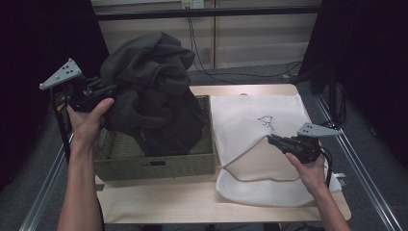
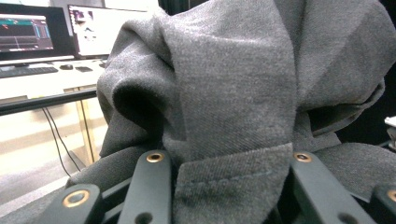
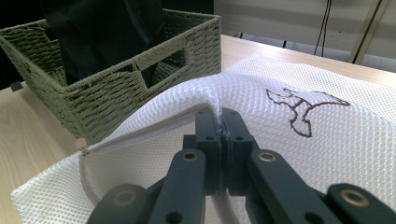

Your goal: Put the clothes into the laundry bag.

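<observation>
A dark grey garment (image 1: 149, 96) hangs bunched above a green woven basket (image 1: 159, 166), its lower part still inside. My left gripper (image 1: 103, 89) is shut on a fold of it at its left side; in the left gripper view the grey cloth (image 2: 233, 116) is pinched between the two black jaws. A white mesh laundry bag (image 1: 255, 130) with a small dark emblem (image 1: 266, 121) lies on the table right of the basket. My right gripper (image 1: 273, 140) is shut on the upper edge of the bag's mouth (image 3: 205, 100) and lifts it, so the zipped opening gapes toward the basket.
The basket (image 3: 107, 88) stands close beside the bag on the light wooden table (image 1: 192, 202). Metal rails run along both table sides. Cables lie on the floor behind. Monitors (image 2: 37, 32) and a keyboard sit on a desk in the left gripper view.
</observation>
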Demonstrator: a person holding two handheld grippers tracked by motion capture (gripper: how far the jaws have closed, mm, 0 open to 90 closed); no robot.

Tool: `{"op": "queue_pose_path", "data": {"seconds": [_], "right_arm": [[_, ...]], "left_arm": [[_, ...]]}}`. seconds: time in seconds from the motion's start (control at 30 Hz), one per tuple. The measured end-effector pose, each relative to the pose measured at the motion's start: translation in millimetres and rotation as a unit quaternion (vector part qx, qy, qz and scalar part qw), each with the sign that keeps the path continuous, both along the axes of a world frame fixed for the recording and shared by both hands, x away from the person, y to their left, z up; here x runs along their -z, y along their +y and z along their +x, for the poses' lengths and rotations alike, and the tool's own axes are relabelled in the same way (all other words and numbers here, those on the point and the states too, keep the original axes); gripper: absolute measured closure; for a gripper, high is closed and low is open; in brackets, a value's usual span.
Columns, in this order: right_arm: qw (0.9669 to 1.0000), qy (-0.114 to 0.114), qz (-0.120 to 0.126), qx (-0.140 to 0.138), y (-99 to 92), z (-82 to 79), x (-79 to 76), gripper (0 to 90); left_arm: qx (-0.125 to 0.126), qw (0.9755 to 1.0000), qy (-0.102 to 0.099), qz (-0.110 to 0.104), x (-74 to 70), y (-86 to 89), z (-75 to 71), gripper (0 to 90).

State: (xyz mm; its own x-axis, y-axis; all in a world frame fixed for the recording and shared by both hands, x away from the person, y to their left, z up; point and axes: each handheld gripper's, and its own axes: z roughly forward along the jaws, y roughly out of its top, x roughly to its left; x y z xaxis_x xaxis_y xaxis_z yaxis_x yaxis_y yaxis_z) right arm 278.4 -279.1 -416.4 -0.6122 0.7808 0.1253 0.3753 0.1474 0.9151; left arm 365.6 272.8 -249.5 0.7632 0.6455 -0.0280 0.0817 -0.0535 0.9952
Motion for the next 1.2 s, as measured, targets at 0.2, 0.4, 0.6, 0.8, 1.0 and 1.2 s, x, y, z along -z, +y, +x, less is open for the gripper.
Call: {"op": "queue_pose_path", "data": {"seconds": [0.2, 0.4, 0.6, 0.8, 1.0, 1.2], "right_arm": [[1.0000, -0.003, -0.001, -0.002, -0.1, 0.7, 0.4, 87.4], [1.0000, 0.000, 0.000, 0.000, 0.0, -0.2, -0.1, 87.4], [1.0000, -0.002, -0.001, -0.002, 0.0, 0.4, 0.3, 87.4], [1.0000, 0.000, -0.002, 0.000, 0.3, 0.1, 0.2, 87.4], [1.0000, 0.001, -0.001, -0.001, 0.9, 0.4, 0.6, 87.4], [1.0000, -0.001, -0.001, -0.002, 1.0, 0.5, 0.7, 87.4]], "left_arm": [[0.017, 0.9998, -0.014, -0.002, -7.4, -0.6, -4.1, 66.4], [0.019, 0.9996, -0.018, -0.014, -15.3, -2.0, -5.9, 66.5], [0.015, 0.9993, -0.022, -0.025, -24.1, -2.5, -8.6, 66.7], [0.022, 0.9988, -0.032, -0.029, -35.4, -1.6, -12.6, 66.6], [0.025, 0.9982, -0.044, -0.032, -48.5, -0.5, -17.3, 66.6], [0.026, 0.9976, -0.050, -0.041, -58.9, -4.0, -22.4, 66.7]]}}
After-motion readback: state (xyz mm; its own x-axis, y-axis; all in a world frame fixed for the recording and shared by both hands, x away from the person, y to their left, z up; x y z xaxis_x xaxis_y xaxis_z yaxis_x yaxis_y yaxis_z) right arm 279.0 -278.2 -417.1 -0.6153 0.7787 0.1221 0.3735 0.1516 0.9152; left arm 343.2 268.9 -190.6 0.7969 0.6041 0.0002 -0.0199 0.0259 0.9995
